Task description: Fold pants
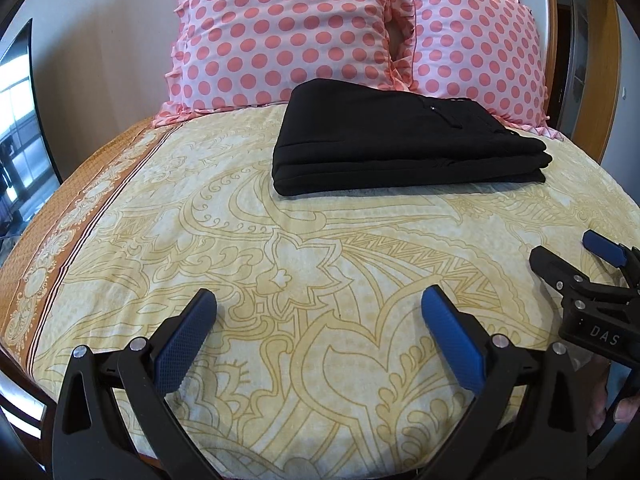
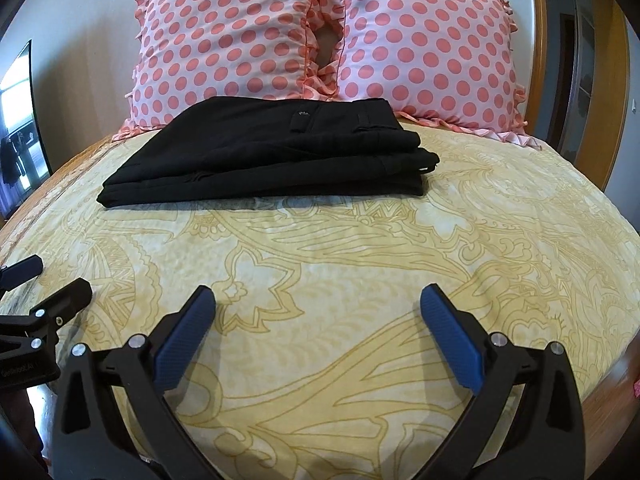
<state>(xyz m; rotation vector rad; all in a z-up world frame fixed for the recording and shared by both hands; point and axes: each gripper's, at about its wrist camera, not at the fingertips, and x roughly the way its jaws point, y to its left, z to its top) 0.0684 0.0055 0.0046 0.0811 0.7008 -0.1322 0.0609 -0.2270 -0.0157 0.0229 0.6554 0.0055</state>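
Black pants [image 1: 404,140] lie folded in a neat stack on the yellow patterned bedsheet [image 1: 280,248], near the pillows; they also show in the right wrist view [image 2: 272,156]. My left gripper [image 1: 318,300] is open and empty, well short of the pants, over the near part of the bed. My right gripper [image 2: 318,300] is open and empty too, at about the same distance. The right gripper shows at the right edge of the left wrist view [image 1: 568,252], and the left gripper at the left edge of the right wrist view [image 2: 52,276].
Two pink polka-dot pillows [image 1: 288,36] [image 2: 420,56] lean against the wall behind the pants. A wooden headboard or door frame [image 2: 538,40] stands at the right. The bed's orange border [image 1: 60,216] and edge run along the left; a window [image 1: 16,120] lies beyond.
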